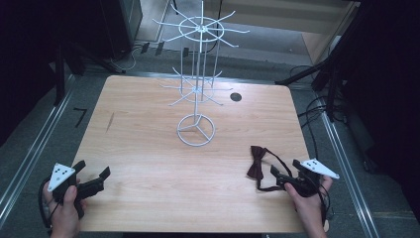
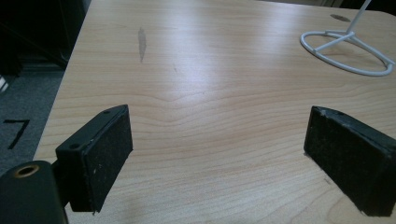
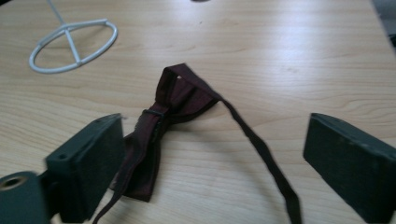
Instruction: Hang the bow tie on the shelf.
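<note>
A dark maroon bow tie point(image 1: 257, 166) point(image 3: 173, 102) lies flat on the wooden table point(image 1: 148, 148) near its front right, its thin strap point(image 3: 261, 149) trailing toward me. My right gripper point(image 1: 278, 177) point(image 3: 215, 140) is just behind it, open, with the jaws standing wide to either side of the tie and strap and not pressing on them. One wing of the tie lies close to the left-hand jaw in the right gripper view. At the front left corner my left gripper point(image 1: 92, 169) point(image 2: 217, 135) is open over bare wood, nothing between its jaws.
A white wire display stand point(image 1: 200, 59) with hook arms at two levels rises from a ring base point(image 1: 197, 130) point(image 2: 336, 41) point(image 3: 70, 39) at the table's middle back. A small dark round hole point(image 1: 236, 97) lies to the right of the stand. Cables and dark floor surround the table.
</note>
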`<state>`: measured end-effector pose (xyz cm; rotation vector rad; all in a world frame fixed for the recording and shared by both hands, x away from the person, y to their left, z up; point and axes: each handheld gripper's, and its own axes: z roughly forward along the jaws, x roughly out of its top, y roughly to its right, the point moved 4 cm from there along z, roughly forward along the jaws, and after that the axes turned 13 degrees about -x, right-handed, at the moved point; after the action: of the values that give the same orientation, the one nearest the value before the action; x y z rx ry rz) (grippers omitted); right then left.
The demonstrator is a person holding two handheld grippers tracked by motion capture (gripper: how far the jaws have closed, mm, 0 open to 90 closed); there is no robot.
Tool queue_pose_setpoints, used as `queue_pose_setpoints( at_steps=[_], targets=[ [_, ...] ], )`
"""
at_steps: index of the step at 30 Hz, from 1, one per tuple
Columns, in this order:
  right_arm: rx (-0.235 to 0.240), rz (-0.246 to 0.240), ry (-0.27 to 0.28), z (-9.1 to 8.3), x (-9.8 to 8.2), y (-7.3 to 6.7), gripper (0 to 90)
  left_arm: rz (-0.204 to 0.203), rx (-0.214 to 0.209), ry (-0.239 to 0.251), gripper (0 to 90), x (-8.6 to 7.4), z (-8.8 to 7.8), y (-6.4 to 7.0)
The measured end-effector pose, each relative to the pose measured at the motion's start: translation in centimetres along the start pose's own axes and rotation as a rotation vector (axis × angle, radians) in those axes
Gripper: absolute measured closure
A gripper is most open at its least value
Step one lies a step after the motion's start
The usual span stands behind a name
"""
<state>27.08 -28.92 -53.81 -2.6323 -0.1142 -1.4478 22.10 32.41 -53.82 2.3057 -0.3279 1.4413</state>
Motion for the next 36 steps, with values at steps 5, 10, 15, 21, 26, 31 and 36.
queue_pose_setpoints(
  at_steps=[5, 10, 15, 21, 26, 31, 36],
  targets=[
    [-0.015, 0.003, -0.063, 1.5, -0.4, -0.8, 0.0, 0.009, 0.006, -0.002, 8.6, 0.0, 0.1, 0.1],
    [-0.025, -0.007, -0.117, 2.5, -1.2, -1.0, 0.0, 0.027, 0.010, -0.009, 8.5, 0.0, 0.2, 0.2],
    [-0.040, -0.020, -0.137, 2.9, -1.5, -1.6, 0.0, 0.024, 0.014, -0.007, 8.5, 0.0, 0.2, 0.2],
    [-0.014, -0.020, -0.145, 2.9, -1.4, -2.5, 0.0, 0.026, 0.020, -0.008, 8.5, 0.0, 0.2, 0.2],
    [-0.006, -0.031, -0.142, 2.9, -1.4, -3.1, 0.0, 0.025, 0.023, -0.008, 8.5, 0.0, 0.2, 0.2],
    [-0.012, -0.073, -0.153, 3.4, -1.8, -3.7, 0.0, 0.028, 0.026, -0.008, 8.6, 0.0, 0.2, 0.2],
    [-0.035, -0.135, -0.161, 3.7, -2.3, -4.4, 2.0, 0.031, 0.029, -0.006, 8.6, 0.0, 0.3, 0.3]
  ],
)
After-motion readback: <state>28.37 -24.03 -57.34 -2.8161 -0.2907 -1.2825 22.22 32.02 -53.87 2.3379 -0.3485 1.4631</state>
